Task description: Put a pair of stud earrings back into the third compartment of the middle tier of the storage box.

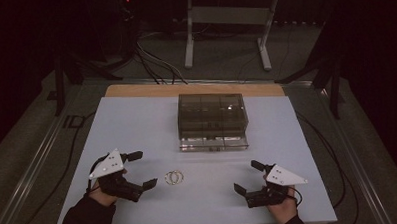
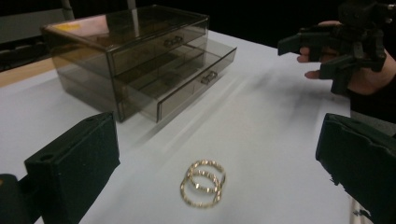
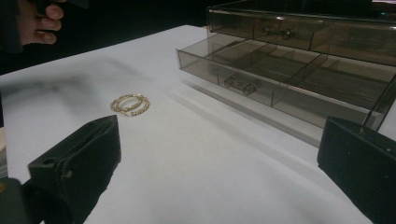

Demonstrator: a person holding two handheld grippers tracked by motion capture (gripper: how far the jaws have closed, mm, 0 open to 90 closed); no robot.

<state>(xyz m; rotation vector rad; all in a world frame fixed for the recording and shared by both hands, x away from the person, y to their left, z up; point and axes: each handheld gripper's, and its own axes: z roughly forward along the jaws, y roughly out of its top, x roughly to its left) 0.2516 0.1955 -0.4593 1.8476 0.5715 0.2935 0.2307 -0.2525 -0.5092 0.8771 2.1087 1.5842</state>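
Note:
Two gold rings (image 1: 174, 177) (image 2: 202, 182) (image 3: 130, 104) lie overlapping on the white table, in front of a smoky clear drawer box (image 1: 213, 120) (image 2: 135, 56) (image 3: 299, 51). Its bottom drawer (image 2: 187, 79) (image 3: 280, 79) is pulled out and shows divided compartments. My left gripper (image 1: 141, 170) (image 2: 215, 158) stands open just left of the rings, jaws wide, nothing between them. My right gripper (image 1: 248, 176) (image 3: 219, 158) is open too, at the front right, a hand's width from the rings. In the left gripper view the right gripper (image 2: 337, 46) shows far off.
The white table top (image 1: 137, 124) has a wooden strip along its far edge. Cables run over the floor behind, and a white metal stand (image 1: 228, 21) is farther back. Dark surroundings on both sides.

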